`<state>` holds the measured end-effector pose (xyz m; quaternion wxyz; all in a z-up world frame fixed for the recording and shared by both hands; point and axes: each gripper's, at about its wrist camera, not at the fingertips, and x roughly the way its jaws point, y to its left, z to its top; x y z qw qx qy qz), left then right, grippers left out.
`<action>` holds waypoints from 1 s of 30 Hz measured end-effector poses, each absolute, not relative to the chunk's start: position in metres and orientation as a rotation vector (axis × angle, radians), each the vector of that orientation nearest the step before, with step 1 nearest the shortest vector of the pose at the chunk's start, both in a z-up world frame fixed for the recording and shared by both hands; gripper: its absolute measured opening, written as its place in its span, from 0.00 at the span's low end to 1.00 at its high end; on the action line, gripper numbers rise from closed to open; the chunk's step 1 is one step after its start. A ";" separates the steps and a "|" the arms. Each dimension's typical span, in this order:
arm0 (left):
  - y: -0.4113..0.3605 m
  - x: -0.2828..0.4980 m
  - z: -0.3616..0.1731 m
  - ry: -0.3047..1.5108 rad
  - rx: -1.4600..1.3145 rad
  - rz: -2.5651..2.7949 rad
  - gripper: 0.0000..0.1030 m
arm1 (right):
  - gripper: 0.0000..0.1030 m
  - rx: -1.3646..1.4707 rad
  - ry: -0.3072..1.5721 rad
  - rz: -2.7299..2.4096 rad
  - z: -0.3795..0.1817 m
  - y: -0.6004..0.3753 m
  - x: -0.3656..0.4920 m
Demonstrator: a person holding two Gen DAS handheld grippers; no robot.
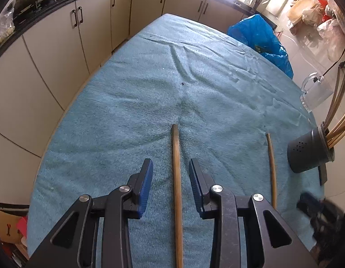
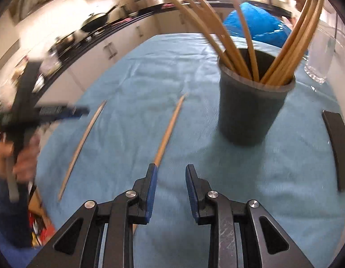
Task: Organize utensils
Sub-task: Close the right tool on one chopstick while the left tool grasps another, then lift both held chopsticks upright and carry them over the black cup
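Two wooden chopsticks lie on the blue cloth. In the left wrist view, one chopstick (image 1: 177,189) runs between the open fingers of my left gripper (image 1: 170,167), which is low over it and not closed on it. The second chopstick (image 1: 272,169) lies to its right. A dark holder (image 1: 306,154) with several wooden utensils stands at the right. In the right wrist view, my right gripper (image 2: 170,172) is open and empty; the nearer chopstick (image 2: 170,129) passes under its left finger. The other chopstick (image 2: 83,143) lies further left. The holder (image 2: 250,109) stands ahead to the right.
The blue cloth (image 1: 150,84) covers the table. A clear glass mug (image 1: 315,93) stands at its right edge, a blue bag (image 1: 259,38) behind. A flat black object (image 2: 337,151) lies right of the holder. Kitchen cabinets (image 1: 60,44) run along the left.
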<state>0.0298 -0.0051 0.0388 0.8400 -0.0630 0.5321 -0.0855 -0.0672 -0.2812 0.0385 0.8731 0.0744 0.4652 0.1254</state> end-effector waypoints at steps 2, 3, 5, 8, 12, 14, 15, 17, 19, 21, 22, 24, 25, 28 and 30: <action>-0.007 0.033 0.035 1.135 -0.128 -0.186 0.31 | 0.28 0.152 0.980 0.231 0.038 -0.272 -0.047; -0.009 0.036 0.032 1.137 -0.126 -0.192 0.31 | 0.28 0.135 0.982 0.216 0.037 -0.264 -0.040; -0.014 0.040 0.029 1.140 -0.110 -0.196 0.31 | 0.28 0.108 0.993 0.196 0.034 -0.245 -0.022; -0.018 0.048 0.025 1.150 -0.088 -0.192 0.24 | 0.28 0.080 1.018 0.147 0.027 -0.233 0.000; -0.024 0.057 0.020 1.157 -0.024 -0.161 0.10 | 0.28 0.062 1.065 0.063 0.016 -0.226 0.023; -0.026 0.062 0.020 1.155 -0.015 -0.159 0.07 | 0.28 0.038 1.067 0.020 0.017 -0.223 0.031; -0.026 0.063 0.020 1.152 -0.014 -0.156 0.07 | 0.18 0.049 1.072 0.017 0.016 -0.223 0.033; -0.026 0.065 0.020 1.150 -0.016 -0.154 0.06 | 0.07 0.024 1.079 0.013 0.017 -0.219 0.037; -0.026 0.063 0.024 1.137 -0.026 -0.174 0.06 | 0.06 0.050 1.080 0.039 0.019 -0.221 0.038; -0.023 0.053 0.038 1.098 -0.051 -0.210 0.06 | 0.06 0.087 1.040 0.091 0.030 -0.221 0.030; -0.021 0.047 0.048 1.073 -0.065 -0.218 0.06 | 0.06 0.094 1.022 0.101 0.033 -0.216 0.031; -0.017 0.037 0.069 1.028 -0.095 -0.237 0.06 | 0.06 0.130 0.949 0.141 0.055 -0.218 0.019; -0.015 0.029 0.084 0.992 -0.114 -0.252 0.06 | 0.06 0.147 0.904 0.169 0.067 -0.219 0.010; -0.015 0.004 0.127 0.872 -0.126 -0.274 0.06 | 0.06 0.177 0.739 0.210 0.110 -0.225 -0.027; -0.017 -0.013 0.151 0.797 -0.123 -0.290 0.06 | 0.06 0.184 0.642 0.222 0.131 -0.231 -0.050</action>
